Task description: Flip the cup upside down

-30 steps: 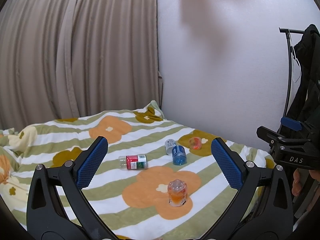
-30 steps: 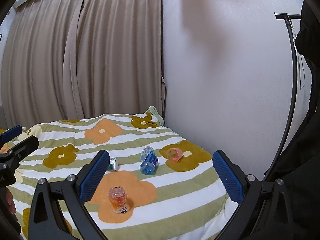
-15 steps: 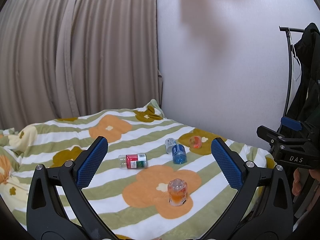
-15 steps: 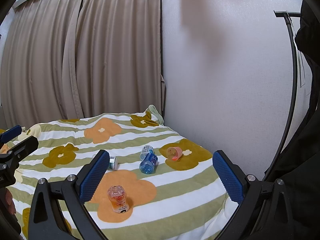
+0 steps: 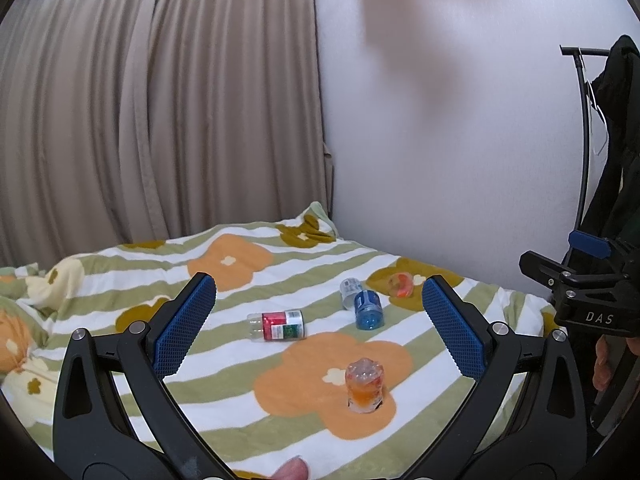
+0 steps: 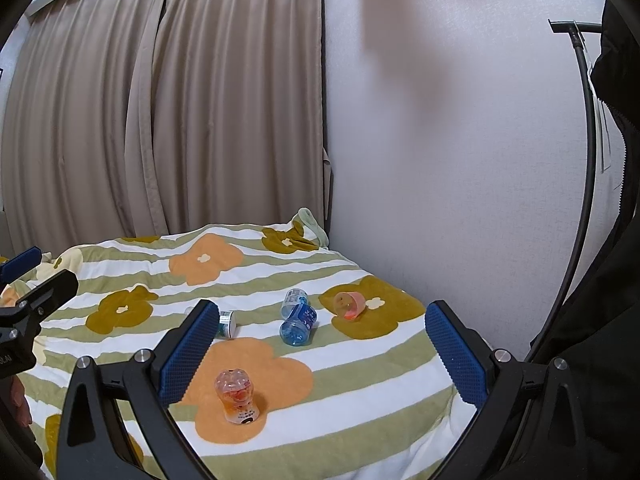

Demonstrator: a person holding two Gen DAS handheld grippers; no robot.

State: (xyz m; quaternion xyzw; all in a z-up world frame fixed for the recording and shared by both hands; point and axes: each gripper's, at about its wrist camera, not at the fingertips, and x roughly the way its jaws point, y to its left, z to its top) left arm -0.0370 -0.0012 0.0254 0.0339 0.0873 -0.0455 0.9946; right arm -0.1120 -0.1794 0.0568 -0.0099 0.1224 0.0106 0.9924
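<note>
Cup [image 5: 400, 285] is lying on its side on the bed [image 5: 120, 264] near the wall in your left view. It is not sitting mouth-down, so the flip is remaining. Your left gripper [image 5: 319, 280] is keeping its fingers wide, holding nothing. In your right view the right gripper [image 6: 323, 304] is also showing wide, empty fingers. Nothing is differing from a second ago.

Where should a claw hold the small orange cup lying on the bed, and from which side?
Grip the orange cup across its side wall, probably with the right claw, coming from above. It lies tipped on the blanket, mouth towards the camera, so the round wall is free on both sides.
</note>
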